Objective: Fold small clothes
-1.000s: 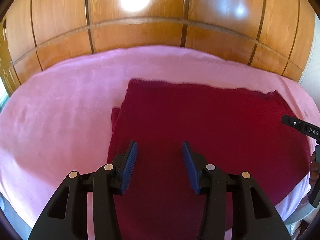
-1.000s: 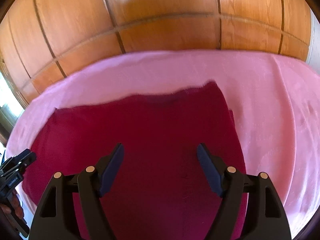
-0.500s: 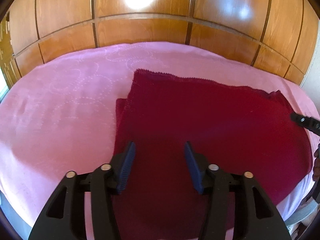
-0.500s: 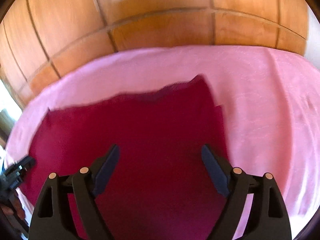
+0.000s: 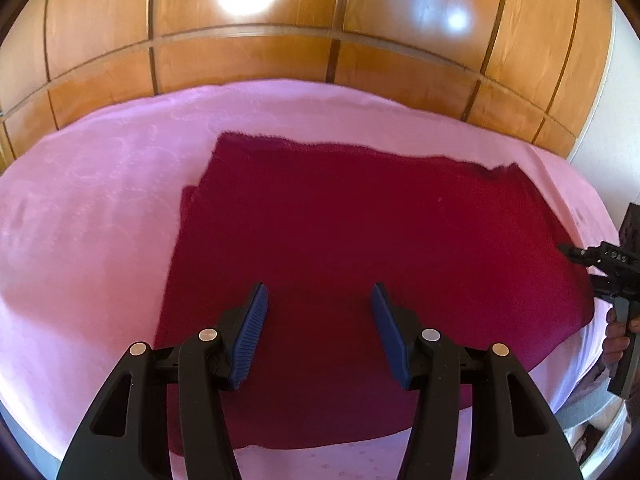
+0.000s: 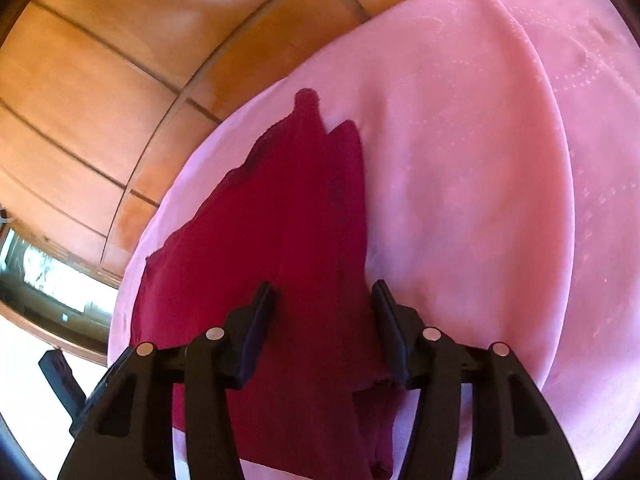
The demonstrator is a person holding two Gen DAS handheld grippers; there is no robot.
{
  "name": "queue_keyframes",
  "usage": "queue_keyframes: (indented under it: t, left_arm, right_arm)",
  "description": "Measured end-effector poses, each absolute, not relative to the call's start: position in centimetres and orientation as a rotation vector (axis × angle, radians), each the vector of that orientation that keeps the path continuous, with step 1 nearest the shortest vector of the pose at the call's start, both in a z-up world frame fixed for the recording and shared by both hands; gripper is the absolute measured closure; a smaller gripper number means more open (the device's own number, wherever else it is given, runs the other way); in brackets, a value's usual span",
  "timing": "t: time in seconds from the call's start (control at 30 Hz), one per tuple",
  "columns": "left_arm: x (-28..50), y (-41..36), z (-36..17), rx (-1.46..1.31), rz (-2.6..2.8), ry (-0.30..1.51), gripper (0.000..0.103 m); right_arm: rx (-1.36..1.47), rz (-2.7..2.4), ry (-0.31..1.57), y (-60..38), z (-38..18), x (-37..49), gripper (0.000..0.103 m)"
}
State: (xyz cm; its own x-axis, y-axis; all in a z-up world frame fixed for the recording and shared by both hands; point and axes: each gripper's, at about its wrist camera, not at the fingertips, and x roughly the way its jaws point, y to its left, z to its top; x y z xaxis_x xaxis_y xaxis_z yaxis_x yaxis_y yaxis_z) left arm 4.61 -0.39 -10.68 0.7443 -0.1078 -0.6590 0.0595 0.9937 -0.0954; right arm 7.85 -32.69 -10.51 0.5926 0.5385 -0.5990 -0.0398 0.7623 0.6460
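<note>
A dark red cloth (image 5: 360,264), folded flat, lies on a pink bedspread (image 5: 92,216); a lower layer peeps out as a narrow strip along its left edge in the left wrist view. Its far edge runs nearly straight and slightly frayed, with a small pucker at the far right corner; its near edge stops just short of the bedspread's near border. The left gripper (image 5: 318,312) hovers over the near middle of the cloth, jaws parted at a moderate gap, blue ribbed pads (image 5: 252,334) clear of the fabric and nothing between them. In the right wrist view (rolled, so the bed slants) the right gripper (image 6: 324,316) stands at the cloth's right edge (image 6: 304,220), where the layers bunch into a ridge; its jaws have just been closing, the fabric lies in the gap, and whether the pads press on it cannot be told. From the left view this gripper (image 5: 576,258) shows at the cloth's right border, with a person's hand (image 5: 614,336) on its handle. Open pink bedspread extends left of the cloth and beyond it to the panelled wooden wall (image 5: 280,56).
</note>
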Motion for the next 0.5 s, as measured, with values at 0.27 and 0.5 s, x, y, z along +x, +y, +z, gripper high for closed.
queue_keyframes:
  t: [0.27,0.5]
  left_arm:
    - [5.4,0.2,-11.3,-0.108,-0.106,0.741,0.05]
    - [5.4,0.8,-11.4,-0.129,-0.147,0.736,0.05]
  right_arm:
    - [0.597,0.395,0.92,-31.9,-9.5,8.1,0.079]
    - [0.663,0.562,0.849,-29.3,-3.8,7.9,0.085]
